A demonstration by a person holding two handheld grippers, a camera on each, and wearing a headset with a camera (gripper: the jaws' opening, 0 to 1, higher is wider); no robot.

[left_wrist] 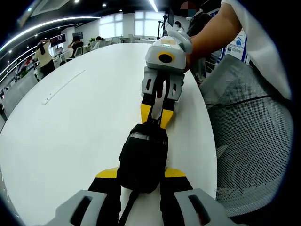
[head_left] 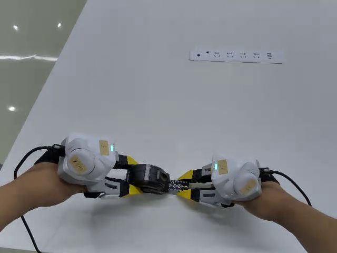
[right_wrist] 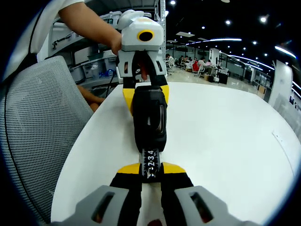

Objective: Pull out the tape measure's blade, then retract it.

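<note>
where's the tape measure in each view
Head view: bottom centre, the tape measure lies between the two grippers.
Left gripper view: lower centre, clamped in the left gripper's jaws.
Right gripper view: centre, just beyond the blade pinched by the right gripper.
Shared landmark: the white table under it.

Digits 2, 3, 4 on tape blade (right_wrist: 150, 165), seemingly, finer markings unreadable
</note>
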